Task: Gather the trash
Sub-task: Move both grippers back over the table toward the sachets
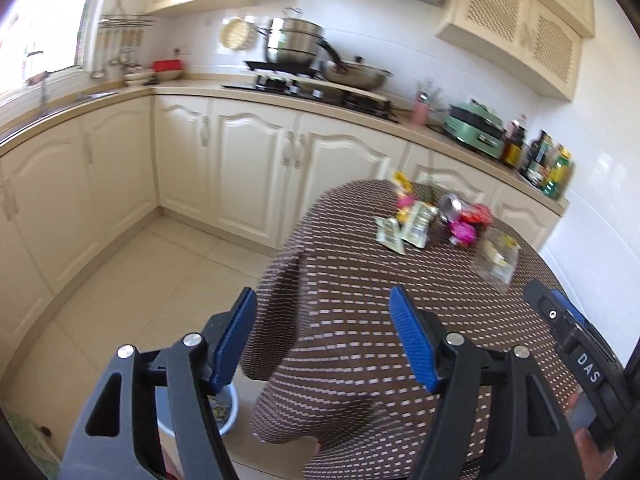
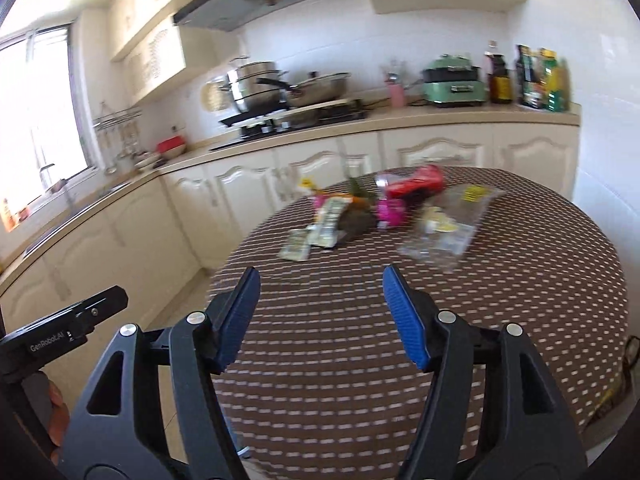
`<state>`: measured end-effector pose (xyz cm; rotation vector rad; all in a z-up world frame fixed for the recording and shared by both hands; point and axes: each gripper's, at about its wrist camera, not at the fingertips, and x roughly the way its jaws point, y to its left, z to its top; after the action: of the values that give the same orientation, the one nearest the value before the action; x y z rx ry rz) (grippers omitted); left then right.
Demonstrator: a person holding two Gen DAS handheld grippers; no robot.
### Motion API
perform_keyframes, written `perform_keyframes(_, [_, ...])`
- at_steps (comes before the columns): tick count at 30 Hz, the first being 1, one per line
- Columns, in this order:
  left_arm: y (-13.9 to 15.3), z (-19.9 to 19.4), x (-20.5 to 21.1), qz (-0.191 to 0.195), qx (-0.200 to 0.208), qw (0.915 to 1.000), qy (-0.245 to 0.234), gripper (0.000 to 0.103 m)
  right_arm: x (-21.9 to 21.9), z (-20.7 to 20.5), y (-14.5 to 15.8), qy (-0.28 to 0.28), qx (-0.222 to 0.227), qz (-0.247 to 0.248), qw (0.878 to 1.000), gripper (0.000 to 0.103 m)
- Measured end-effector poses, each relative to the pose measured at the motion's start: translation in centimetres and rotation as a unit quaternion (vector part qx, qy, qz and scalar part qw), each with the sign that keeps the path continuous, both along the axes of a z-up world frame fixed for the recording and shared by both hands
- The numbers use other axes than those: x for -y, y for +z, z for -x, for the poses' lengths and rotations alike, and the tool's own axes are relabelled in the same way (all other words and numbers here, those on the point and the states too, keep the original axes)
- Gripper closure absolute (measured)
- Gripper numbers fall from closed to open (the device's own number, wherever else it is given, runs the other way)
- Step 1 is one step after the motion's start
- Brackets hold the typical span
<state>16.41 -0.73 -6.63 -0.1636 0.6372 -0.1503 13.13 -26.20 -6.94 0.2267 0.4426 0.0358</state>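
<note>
**Trash heaped on round table, both grippers empty**

A pale blue bin (image 1: pixel 224 412) is seen on the floor beside the table, with scraps of paper inside. The trash pile (image 2: pixel 360 212) is gathered at the far side of the brown dotted tablecloth (image 2: pixel 500 300); a red wrapper (image 2: pixel 416 186) is laid with its long axis across the view. The left gripper (image 1: pixel 324 332) and right gripper (image 2: pixel 320 312) are held wide apart, nothing between them. Cream kitchen cabinets (image 1: pixel 248 168) and a tiled floor (image 1: pixel 140 280) surround the table.

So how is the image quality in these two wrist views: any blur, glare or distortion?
Left wrist view: window blown out, trash pile and counter smeared by motion blur, blue fingers sharp. Right wrist view: same smear on the trash pile, window overexposed, fisheye bends the counter, corners vignetted.
</note>
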Motion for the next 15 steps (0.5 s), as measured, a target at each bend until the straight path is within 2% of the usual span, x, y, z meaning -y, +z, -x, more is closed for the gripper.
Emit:
perform_keyframes(7, [-0.7,-3.5,4.0,0.000,-0.024,0.9986,-0.046,0.035,3.3,-1.8,-1.0,-0.027,-0.019,-0.002,0.999,0.038])
perform_keyframes(15, [-1.8,-7.6,6.5,-0.006,-0.046,0.9968,-0.065,0.035,4.3,-5.8,-1.4,-0.028,-0.045,0.001,0.999,0.038])
